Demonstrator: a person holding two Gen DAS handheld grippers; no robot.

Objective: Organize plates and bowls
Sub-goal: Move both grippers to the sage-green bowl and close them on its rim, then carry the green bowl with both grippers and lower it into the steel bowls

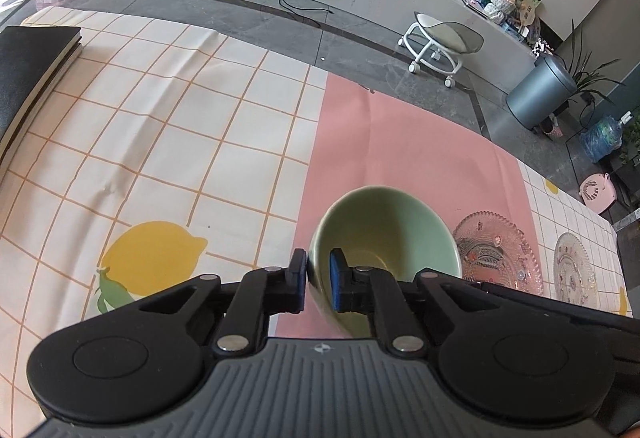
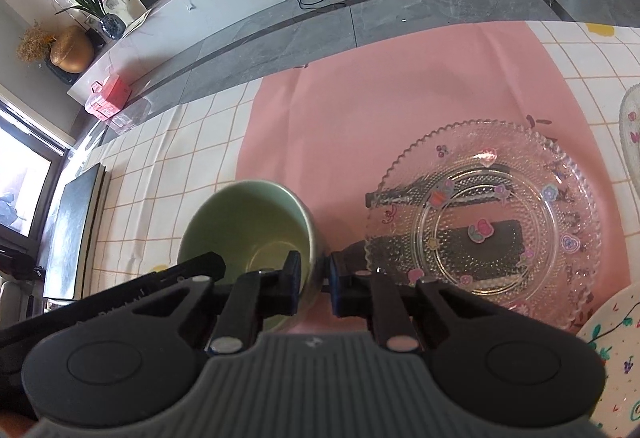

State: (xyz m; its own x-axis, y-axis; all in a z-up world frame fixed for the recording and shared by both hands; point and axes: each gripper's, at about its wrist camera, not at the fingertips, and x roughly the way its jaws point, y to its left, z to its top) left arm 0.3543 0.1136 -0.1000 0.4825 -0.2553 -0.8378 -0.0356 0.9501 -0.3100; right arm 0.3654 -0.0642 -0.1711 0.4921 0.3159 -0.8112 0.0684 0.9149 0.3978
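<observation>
The green bowl (image 1: 384, 238) stood on the pink mat (image 1: 400, 142) of the desk (image 1: 160, 118), caught at two sides of its rim. The left hand-held gripper (image 1: 319, 278) was closed on the bowl's left wall, one pad outside and the blue pad inside. The right hand-held gripper (image 2: 314, 284) was clamped on the opposite wall, its left finger inside the bowl (image 2: 248, 222) and its right finger outside. Just right of the bowl on the mat lay a clear glass plate (image 2: 484, 214) with small stickers, and past it a second glass plate (image 1: 574, 270) on the checked cloth. A white painted plate (image 2: 612, 358) showed at the right wrist view's lower corner.
</observation>
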